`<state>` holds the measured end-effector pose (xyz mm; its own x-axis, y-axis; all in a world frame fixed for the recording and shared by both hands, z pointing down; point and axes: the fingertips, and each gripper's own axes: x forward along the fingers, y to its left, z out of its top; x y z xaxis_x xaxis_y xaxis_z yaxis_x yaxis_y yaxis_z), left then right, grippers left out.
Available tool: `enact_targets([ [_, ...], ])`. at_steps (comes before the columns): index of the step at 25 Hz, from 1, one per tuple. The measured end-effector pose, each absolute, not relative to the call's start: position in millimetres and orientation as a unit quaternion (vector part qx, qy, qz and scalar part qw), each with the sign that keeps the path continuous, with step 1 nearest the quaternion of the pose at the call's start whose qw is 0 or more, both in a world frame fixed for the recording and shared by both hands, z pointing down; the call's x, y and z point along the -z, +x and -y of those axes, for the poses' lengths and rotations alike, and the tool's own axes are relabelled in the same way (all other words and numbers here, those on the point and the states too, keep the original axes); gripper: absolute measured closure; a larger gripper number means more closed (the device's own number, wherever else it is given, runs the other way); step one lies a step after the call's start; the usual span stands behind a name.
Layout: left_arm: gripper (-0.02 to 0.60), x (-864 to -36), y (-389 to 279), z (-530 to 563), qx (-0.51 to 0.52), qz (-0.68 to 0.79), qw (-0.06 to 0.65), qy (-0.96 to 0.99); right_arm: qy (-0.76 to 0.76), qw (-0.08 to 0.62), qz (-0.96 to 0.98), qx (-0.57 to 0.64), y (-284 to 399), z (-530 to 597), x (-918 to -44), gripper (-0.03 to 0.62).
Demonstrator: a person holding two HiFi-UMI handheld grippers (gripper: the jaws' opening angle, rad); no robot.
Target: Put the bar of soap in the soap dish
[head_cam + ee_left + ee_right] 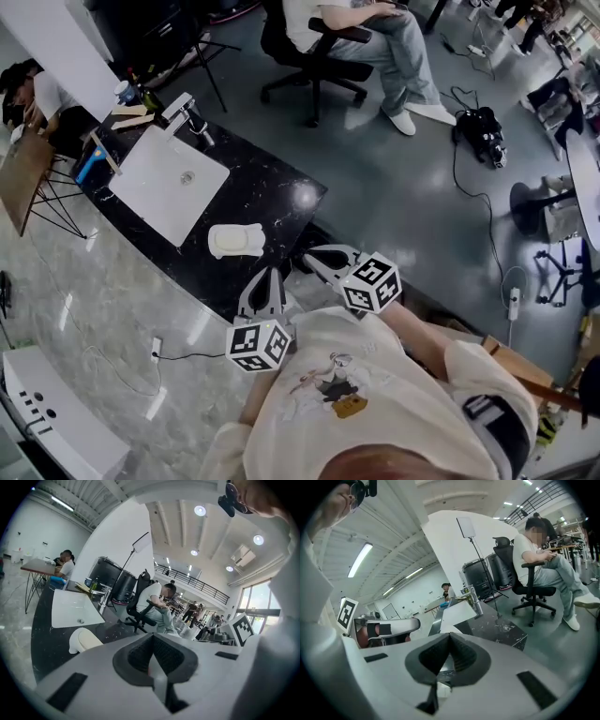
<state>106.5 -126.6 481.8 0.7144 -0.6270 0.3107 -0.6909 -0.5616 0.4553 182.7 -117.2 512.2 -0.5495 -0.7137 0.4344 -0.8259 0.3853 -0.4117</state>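
Sitting in the soap dish point(217, 247), the cream bar of soap point(240, 241) appears already placed, on the black counter point(272, 195) between the sink point(169, 183) and the counter's near edge. The left gripper point(266, 279) and right gripper point(315, 260) hover off that edge, close to the person's chest. Both have their jaws pressed together with nothing between them, so there is nothing to drop. The risk I see is the dish itself. It lies close to the near edge and to the left gripper, and a careless swing could nudge it along the counter or tip the slippery bar out.
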Motion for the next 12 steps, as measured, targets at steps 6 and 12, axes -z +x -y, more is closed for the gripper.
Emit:
enact_targets([
  [6, 0.575, -485, 130, 99, -0.078, 0.372, 0.284, 0.88, 0.436, 0.095, 0.838, -0.313, 180, 83, -507, 0.588],
  [12, 0.575, -469, 139, 95, -0.062, 0.387, 0.253, 0.884, 0.425, 0.074, 0.847, -0.31, 193, 82, -501, 0.588],
])
